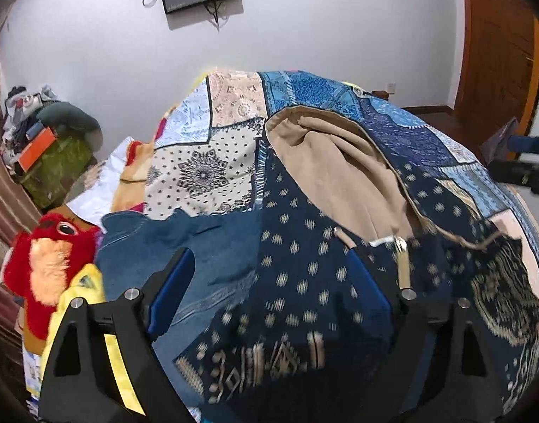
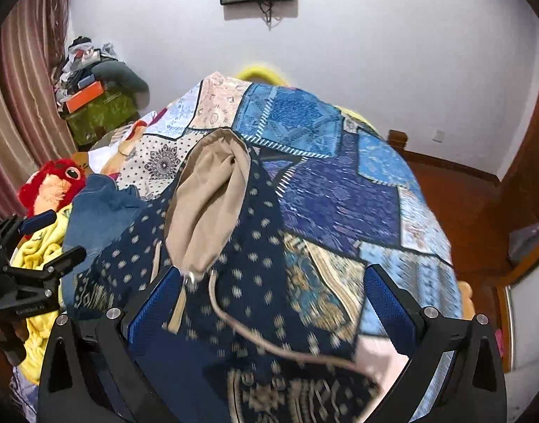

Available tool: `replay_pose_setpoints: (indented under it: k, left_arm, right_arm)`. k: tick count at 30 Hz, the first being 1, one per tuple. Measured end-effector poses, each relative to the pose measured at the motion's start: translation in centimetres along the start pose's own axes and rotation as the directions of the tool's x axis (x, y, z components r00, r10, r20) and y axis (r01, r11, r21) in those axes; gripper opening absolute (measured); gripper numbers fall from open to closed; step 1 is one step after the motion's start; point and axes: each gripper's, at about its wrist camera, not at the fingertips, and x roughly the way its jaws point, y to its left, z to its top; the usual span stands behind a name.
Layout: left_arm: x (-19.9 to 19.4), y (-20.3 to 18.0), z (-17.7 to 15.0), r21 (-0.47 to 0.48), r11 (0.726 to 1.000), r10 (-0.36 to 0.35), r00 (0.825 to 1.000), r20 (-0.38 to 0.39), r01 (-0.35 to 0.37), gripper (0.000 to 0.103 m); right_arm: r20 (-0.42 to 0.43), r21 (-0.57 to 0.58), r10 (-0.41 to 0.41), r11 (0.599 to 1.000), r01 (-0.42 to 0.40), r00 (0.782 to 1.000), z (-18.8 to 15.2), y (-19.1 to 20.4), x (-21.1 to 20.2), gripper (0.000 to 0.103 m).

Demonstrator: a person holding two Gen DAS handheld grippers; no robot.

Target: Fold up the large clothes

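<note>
A dark navy hoodie [image 1: 297,282] with beige dots, a tan-lined hood [image 1: 336,176] and beige drawstrings lies on the patchwork bed. It also shows in the right wrist view [image 2: 248,282], with its hood [image 2: 209,204]. My left gripper [image 1: 269,271] is open, its blue-padded fingers spread over the hoodie's body. My right gripper [image 2: 273,292] is open, straddling the hoodie near the drawstrings. Each gripper shows at the edge of the other's view: the right one [image 1: 527,172], the left one [image 2: 40,243]. Neither holds cloth.
The blue and white patchwork bedspread [image 1: 213,162] covers the bed. Denim jeans [image 1: 156,257], a yellow garment [image 2: 40,250] and a red plush toy [image 1: 43,246] lie at the left. A cluttered green box [image 2: 100,112] stands by the curtain. Wooden floor [image 2: 474,208] lies right.
</note>
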Motion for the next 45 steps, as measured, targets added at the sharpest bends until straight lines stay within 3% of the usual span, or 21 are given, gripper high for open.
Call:
replay_pose_setpoints:
  k: [10, 14, 17, 19, 21, 22, 23, 25, 27, 28, 32, 36, 41, 45]
  left_arm:
    - [8.6, 0.0, 2.0, -0.094, 0.994, -0.056, 0.994, -0.094, 0.047, 0.088]
    - [11.3, 0.1, 2.4, -0.135, 0.989, -0.080, 0.987, -0.137, 0.061, 0.088]
    - [13.0, 0.1, 2.3, -0.171, 0.983, -0.100, 0.981, -0.166, 0.072, 0.088]
    - [13.7, 0.1, 2.2, -0.205, 0.975, -0.124, 0.978, -0.170, 0.088, 0.088]
    - [14.0, 0.1, 1.9, -0.245, 0.963, -0.156, 0.974, -0.162, 0.113, 0.080]
    - [14.1, 0.1, 1.8, -0.257, 0.957, -0.179, 0.970, -0.163, 0.133, 0.069]
    - [14.0, 0.2, 1.6, -0.266, 0.955, -0.181, 0.970, -0.162, 0.134, 0.061]
    - [13.3, 0.1, 1.8, -0.241, 0.964, -0.150, 0.976, -0.160, 0.109, 0.044]
    - [12.2, 0.1, 2.1, -0.212, 0.973, -0.130, 0.980, -0.151, 0.096, 0.021]
    - [11.3, 0.0, 2.3, -0.207, 0.970, -0.163, 0.976, -0.144, 0.131, 0.010]
    - [6.6, 0.0, 3.2, -0.147, 0.981, -0.142, 0.987, -0.073, 0.130, 0.010]
    - [1.0, -0.4, 3.0, -0.080, 0.985, -0.154, 0.988, -0.025, 0.151, 0.010]
    - [-5.0, -0.6, 0.7, -0.025, 0.982, -0.186, 0.983, -0.004, 0.186, 0.010]
    - [-7.6, -0.7, -2.3, -0.024, 0.977, -0.213, 0.977, -0.018, 0.213, 0.010]
  right_arm:
    - [-0.125, 0.064, 0.057, 0.997, -0.050, 0.990, 1.6, 0.7, 11.2, 0.102]
    - [-0.166, 0.121, 0.096, 0.990, -0.076, 0.981, 1.8, 0.2, 14.3, 0.090]
    - [-0.137, 0.149, 0.122, 0.984, -0.101, 0.983, 1.7, -0.1, 14.8, 0.085]
    - [-0.120, 0.125, 0.129, 0.986, -0.114, 0.984, 1.6, 0.2, 14.6, 0.074]
    - [-0.104, 0.115, 0.146, 0.984, -0.134, 0.984, 1.5, 0.3, 14.1, 0.048]
    - [-0.102, 0.117, 0.151, 0.983, -0.139, 0.983, 1.4, 0.3, 13.9, 0.040]
    - [-0.102, 0.117, 0.158, 0.982, -0.146, 0.982, 1.3, 0.2, 13.6, 0.026]
    - [-0.099, 0.124, 0.184, 0.977, -0.171, 0.978, 1.1, 0.2, 12.8, 0.015]
    - [-0.085, 0.118, 0.188, 0.977, -0.178, 0.978, 0.8, 0.4, 11.5, 0.012]
    - [-0.075, 0.102, 0.180, 0.980, -0.172, 0.981, 0.7, 0.7, 10.7, 0.012]
    - [-0.021, 0.057, 0.184, 0.981, -0.183, 0.983, 0.1, 1.5, 6.5, 0.011]
    - [0.019, 0.011, 0.184, 0.983, -0.185, 0.983, -1.2, 2.3, 1.7, 0.011]
    - [0.051, -0.055, 0.180, 0.983, -0.177, 0.982, -4.1, 3.9, -4.3, 0.011]
    - [0.048, -0.101, 0.169, 0.981, -0.164, 0.984, -7.3, 5.2, -7.7, 0.011]
